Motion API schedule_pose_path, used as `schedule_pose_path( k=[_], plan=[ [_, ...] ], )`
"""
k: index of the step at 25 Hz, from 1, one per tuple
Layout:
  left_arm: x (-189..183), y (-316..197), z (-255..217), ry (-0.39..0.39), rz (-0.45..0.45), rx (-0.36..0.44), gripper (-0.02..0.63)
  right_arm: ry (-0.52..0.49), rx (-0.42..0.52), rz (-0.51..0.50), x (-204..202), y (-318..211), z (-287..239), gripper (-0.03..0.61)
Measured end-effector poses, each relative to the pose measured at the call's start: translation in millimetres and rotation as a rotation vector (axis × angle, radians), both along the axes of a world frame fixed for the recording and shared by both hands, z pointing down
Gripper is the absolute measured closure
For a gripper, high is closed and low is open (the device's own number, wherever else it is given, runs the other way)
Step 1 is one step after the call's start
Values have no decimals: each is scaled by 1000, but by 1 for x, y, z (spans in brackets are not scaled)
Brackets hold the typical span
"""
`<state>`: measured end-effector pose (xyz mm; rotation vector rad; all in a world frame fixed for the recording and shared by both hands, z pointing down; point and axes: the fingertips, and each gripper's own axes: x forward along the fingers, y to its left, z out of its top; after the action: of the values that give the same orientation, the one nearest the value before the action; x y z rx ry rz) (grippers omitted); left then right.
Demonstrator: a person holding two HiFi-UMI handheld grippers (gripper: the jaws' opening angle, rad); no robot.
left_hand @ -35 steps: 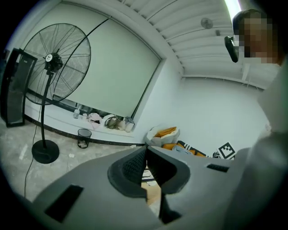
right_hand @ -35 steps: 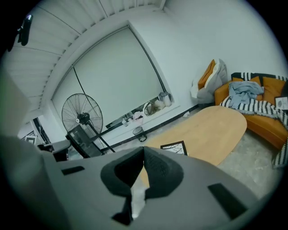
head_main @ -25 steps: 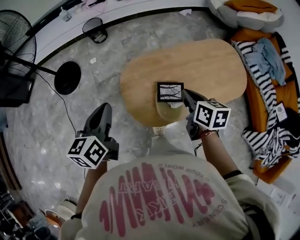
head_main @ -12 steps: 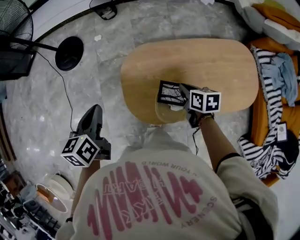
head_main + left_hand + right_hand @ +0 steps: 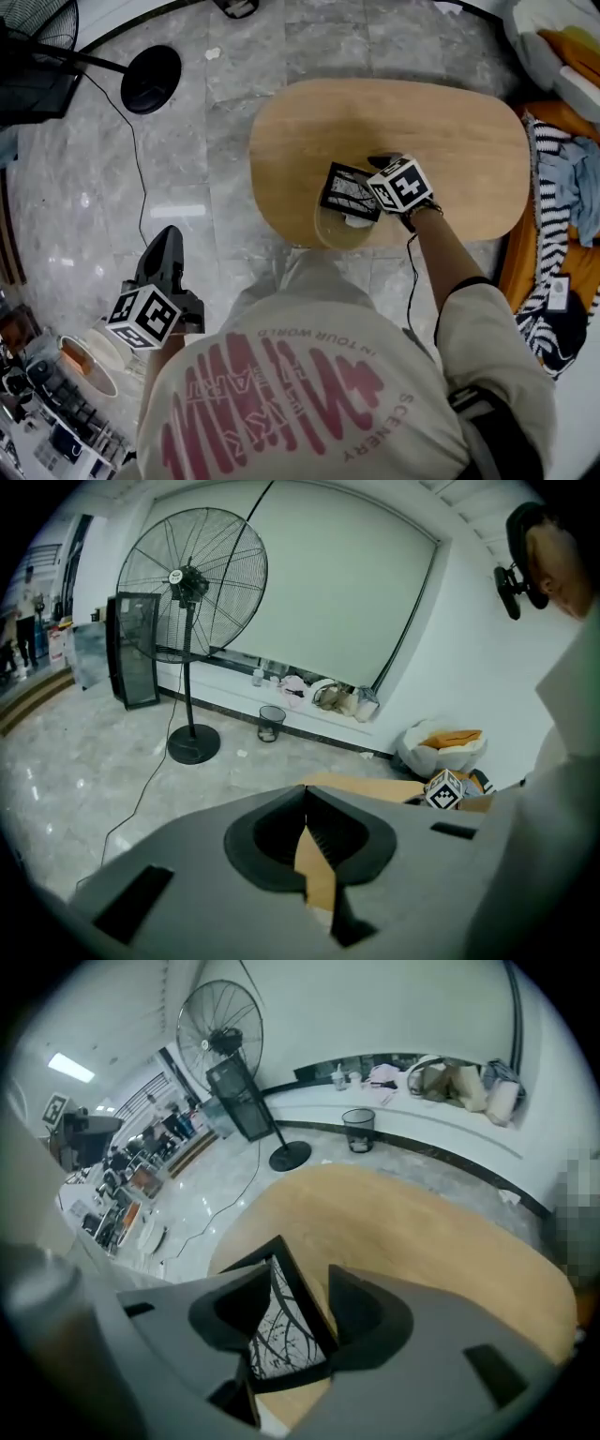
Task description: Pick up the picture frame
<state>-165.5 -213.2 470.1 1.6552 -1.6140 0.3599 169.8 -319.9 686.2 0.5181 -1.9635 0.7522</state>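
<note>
At the upper left of the head view, the round black fan base (image 5: 150,80) sits on the grey marble floor (image 5: 216,169), with its cord trailing down the frame. At the lower left, the left tongs (image 5: 171,234) hang over the floor, well apart from the desk (image 5: 422,112). In the left gripper view their jaws are closed, tip against tip, with nothing gripped. Beyond them a tall fan (image 5: 192,583) and a small bin (image 5: 271,724) stand by the far wall.

At the centre of the head view, the picture frame (image 5: 349,192) stands tilted at the near edge of the oval wooden desk. It is black-rimmed and shows a print of bare branches. It stands over a round tan piece (image 5: 337,230), possibly a dish or stand, though the view is too coarse to say.

Just to the right, the right tongs (image 5: 298,1279) point steeply down at the frame. In the right gripper view their jaws are opening, with the frame between them and the pads not pressing it. At the far right edge, striped cloth (image 5: 553,187) lies heaped beside the desk.
</note>
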Motion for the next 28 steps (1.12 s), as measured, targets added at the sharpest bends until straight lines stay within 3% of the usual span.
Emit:
schedule_pose_path(
  k=[3, 6, 10, 18, 28],
  plan=[
    [-3, 8, 7, 2, -22, -37, 609, -5, -77, -95, -11, 2, 18, 371],
    [-10, 16, 10, 19, -53, -60, 609, -29, -140, -129, -20, 7, 28, 373],
    [-24, 23, 9, 7, -88, -59, 609, 20, -175, -178, -20, 13, 45, 373],
    [-27, 37, 16, 25, -117, -75, 609, 22, -272, -160, -19, 14, 50, 385],
    [-29, 48, 10, 25, -125, -37, 609, 34, -256, -100, -14, 17, 47, 440]
  ],
)
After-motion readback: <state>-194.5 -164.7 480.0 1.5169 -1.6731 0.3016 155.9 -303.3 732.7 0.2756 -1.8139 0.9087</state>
